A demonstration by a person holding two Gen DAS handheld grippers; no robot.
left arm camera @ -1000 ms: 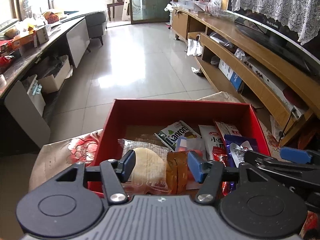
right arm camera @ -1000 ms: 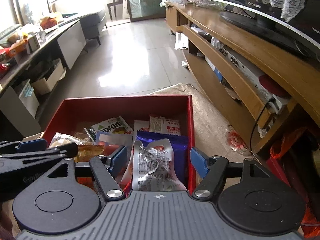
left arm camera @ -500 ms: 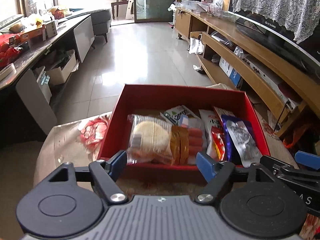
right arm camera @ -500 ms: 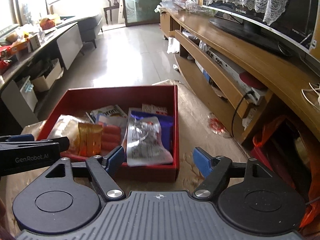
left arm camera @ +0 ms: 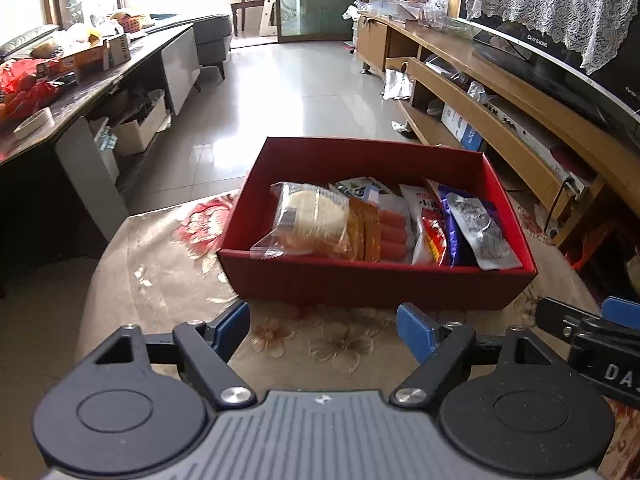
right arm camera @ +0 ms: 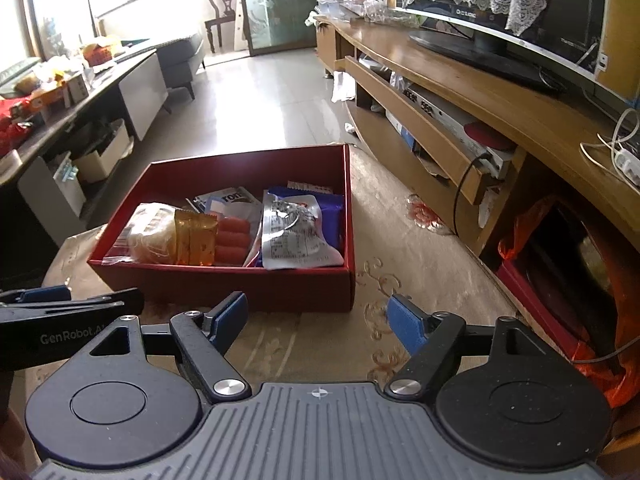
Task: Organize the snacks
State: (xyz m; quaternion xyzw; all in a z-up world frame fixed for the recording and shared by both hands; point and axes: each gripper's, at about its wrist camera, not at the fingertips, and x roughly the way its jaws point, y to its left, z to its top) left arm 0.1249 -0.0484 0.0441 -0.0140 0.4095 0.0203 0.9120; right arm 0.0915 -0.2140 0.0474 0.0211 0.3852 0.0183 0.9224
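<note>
The red box sits in the middle of the left wrist view and in the centre-left of the right wrist view, resting on a counter covered with a beige floral cloth. All the snacks lie inside it. At its left end is a clear bag holding a round pale cake, leaning on the near wall. Just right of it stand 2 amber-wrapped snacks, then a pack of pink sausages. Further right are a red-and-white packet and a blue packet with a silver pouch lying on top. A green-and-white packet lies flat toward the back of the box.

The left gripper fills the bottom of its view, in front of the box's near wall and apart from it. Its jaws are opening, with only the cloth between the blue pads. The right gripper sits low in its own view, near the box's lower right corner; its jaws stand apart with nothing between them and touch nothing. Each gripper shows at the edge of the other's view.

A tiled floor stretches to the top of the frame, with a wooden TV stand at right.
</note>
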